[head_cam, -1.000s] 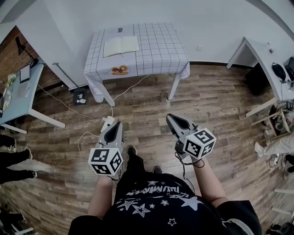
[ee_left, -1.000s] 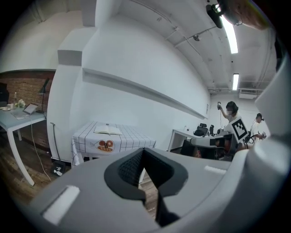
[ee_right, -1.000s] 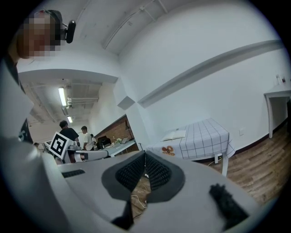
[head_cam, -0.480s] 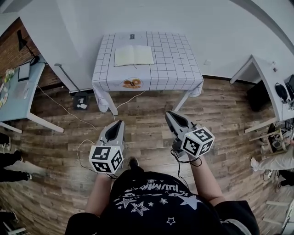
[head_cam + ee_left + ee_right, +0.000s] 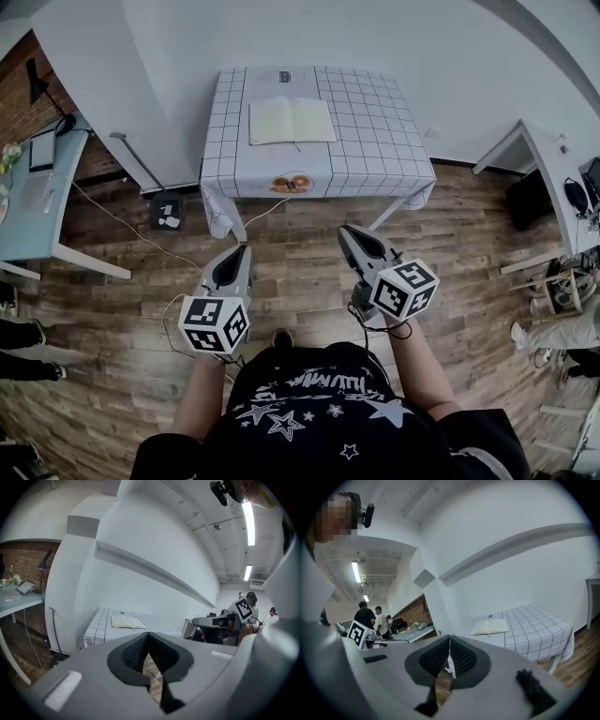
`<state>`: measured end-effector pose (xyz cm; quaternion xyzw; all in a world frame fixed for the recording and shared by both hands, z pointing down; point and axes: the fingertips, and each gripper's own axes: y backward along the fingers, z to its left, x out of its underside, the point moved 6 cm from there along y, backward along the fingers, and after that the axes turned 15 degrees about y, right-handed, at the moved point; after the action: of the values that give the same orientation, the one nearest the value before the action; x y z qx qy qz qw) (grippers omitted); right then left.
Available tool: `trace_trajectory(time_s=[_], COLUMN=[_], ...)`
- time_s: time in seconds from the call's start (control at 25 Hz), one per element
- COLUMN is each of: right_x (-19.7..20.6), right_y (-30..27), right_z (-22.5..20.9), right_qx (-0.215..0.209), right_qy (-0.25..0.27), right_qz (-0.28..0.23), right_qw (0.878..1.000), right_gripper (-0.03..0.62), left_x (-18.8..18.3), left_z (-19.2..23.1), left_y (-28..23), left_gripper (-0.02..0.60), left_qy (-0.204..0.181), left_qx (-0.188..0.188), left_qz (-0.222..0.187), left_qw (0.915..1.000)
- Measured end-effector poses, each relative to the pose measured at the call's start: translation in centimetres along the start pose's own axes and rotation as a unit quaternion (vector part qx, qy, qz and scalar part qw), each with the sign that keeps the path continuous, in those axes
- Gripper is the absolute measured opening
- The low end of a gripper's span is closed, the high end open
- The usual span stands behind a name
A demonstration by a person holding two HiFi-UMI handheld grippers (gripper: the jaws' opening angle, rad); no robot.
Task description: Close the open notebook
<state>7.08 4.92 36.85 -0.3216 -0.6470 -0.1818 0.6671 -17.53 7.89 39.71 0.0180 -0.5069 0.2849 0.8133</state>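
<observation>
The open notebook [image 5: 292,120] lies flat with pale pages up on the far left half of a table with a white checked cloth [image 5: 375,141]. Both grippers hang over the wooden floor, well short of the table's front edge. My left gripper [image 5: 242,251] points at the table with its jaws shut and nothing between them. My right gripper [image 5: 345,232] is likewise shut and empty. In the left gripper view the notebook [image 5: 127,620] shows far beyond the closed jaw tips [image 5: 148,635]. The right gripper view shows the notebook [image 5: 490,626] past the closed jaws [image 5: 449,649].
A pale blue desk [image 5: 37,202] with a laptop stands at the left, and a white desk [image 5: 539,127] at the right. Cables [image 5: 122,220] and a small black box [image 5: 167,210] lie on the floor by the table's left leg. People stand in the background [image 5: 370,616].
The table and notebook have slid lower and grown larger in the head view as the person walked towards them. Both grippers came forward with the person, still shut.
</observation>
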Motion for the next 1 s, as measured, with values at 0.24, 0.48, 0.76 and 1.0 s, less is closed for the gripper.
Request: trace_trajectory(time_s=[0.24,0.48,0.76,1.0], right_x=[0.8,1.1,0.8,-1.0], right_y=[-1.5,-3.6,-8.7,-13.6], right_z=[0.6,-0.9,-3.7,-8.9], right_qx=[0.008,0.001,-0.045,-0.072], right_qy=[0.007,-0.007,-0.004,-0.008], right_qz=[0.031,0.033,0.030,0.015], right_qw=[0.999,0.999,0.999,0.997], right_gripper=[0.015,0.015,0.015,0.015], left_x=[-0.2,-0.6,-1.8,-4.0], left_z=[2.1,3.4,5.3,5.5], left_y=[-1.5,-2.5,-4.8,-9.0], left_gripper=[0.009,0.009,0.009,0.009], left_qy=[0.012,0.017,0.023,0.009], left_qx=[0.010,-0.001,-0.047,-0.071], left_qz=[0.011,0.010,0.003,0.001], left_qw=[0.9998,0.9998,0.9986,0.9974])
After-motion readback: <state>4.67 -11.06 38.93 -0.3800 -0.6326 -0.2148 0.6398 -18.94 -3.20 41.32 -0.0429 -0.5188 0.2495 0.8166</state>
